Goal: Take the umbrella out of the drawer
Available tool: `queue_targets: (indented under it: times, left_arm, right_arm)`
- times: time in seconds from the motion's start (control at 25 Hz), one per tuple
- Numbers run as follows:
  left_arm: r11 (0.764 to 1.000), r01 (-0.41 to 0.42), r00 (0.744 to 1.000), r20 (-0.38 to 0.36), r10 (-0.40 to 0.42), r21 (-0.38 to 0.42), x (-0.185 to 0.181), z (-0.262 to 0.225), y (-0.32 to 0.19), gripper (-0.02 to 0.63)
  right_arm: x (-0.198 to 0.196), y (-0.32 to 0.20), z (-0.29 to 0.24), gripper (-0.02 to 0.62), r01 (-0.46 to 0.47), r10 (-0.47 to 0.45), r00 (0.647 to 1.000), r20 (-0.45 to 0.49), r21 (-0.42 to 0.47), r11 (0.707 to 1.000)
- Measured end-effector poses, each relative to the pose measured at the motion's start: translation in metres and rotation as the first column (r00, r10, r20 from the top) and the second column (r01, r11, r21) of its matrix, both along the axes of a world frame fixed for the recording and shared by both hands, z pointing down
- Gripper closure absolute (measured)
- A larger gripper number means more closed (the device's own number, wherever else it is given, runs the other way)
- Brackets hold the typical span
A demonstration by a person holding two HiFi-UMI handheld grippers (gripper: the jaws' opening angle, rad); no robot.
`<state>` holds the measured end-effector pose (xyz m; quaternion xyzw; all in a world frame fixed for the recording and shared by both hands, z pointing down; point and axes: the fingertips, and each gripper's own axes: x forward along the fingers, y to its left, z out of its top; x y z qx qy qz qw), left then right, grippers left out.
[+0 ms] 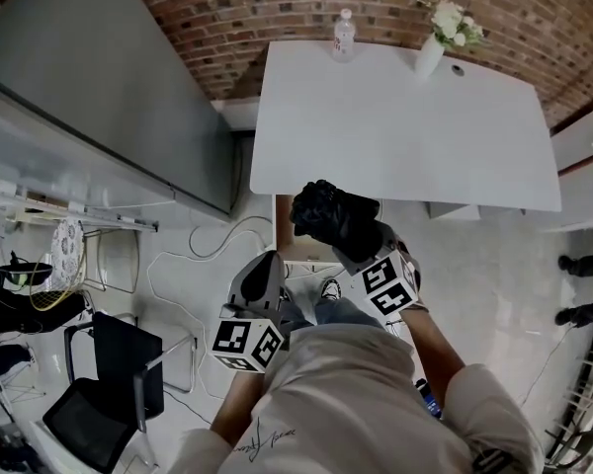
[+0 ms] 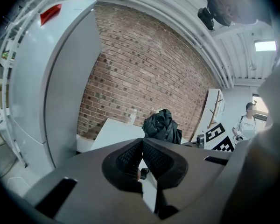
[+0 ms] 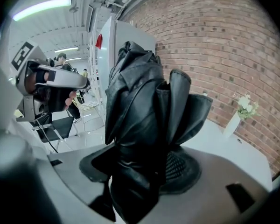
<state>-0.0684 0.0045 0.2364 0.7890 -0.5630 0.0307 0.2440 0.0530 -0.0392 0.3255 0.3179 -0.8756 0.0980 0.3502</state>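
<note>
A black folded umbrella (image 1: 331,215) hangs in the air in front of the white desk (image 1: 395,126), just below its near edge. My right gripper (image 1: 361,247) is shut on it, and its fabric bulges out between the jaws (image 3: 140,115). In the left gripper view the umbrella (image 2: 162,125) shows ahead and to the right. My left gripper (image 1: 269,265) is lower and to the left, apart from the umbrella. Its pads (image 2: 149,157) meet with nothing between them. A brown strip (image 1: 283,227) under the desk edge may be the drawer; its inside is hidden.
On the desk's far edge stand a water bottle (image 1: 344,36) and a vase of white flowers (image 1: 437,33). A tall grey cabinet (image 1: 99,97) stands to the left. A black chair (image 1: 109,383) and cables lie on the floor at lower left. A person (image 2: 246,120) stands far right.
</note>
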Motion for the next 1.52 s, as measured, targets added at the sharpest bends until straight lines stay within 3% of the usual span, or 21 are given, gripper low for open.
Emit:
queue_targets:
  times: [0.6, 1.04, 1.52]
  left_arm:
    - [0.998, 0.048, 0.999, -0.012, -0.048, 0.028, -0.009, -0.009, 0.002, 0.589]
    - [0.994, 0.102, 0.995, -0.018, -0.101, 0.048, -0.027, -0.016, 0.009, 0.589]
    - [0.991, 0.115, 0.993, -0.014, -0.114, 0.061, -0.024, -0.023, 0.014, 0.589]
  right_arm:
    - [0.022, 0.006, -0.057, 0.325, -0.095, 0.077, 0.985, 0.155, 0.109, 0.989]
    - [0.039, 0.010, -0.083, 0.325, -0.177, 0.141, 0.962, 0.236, 0.140, 0.974]
    - [0.058, 0.012, -0.110, 0.325, -0.281, 0.206, 0.906, 0.369, 0.162, 0.946]
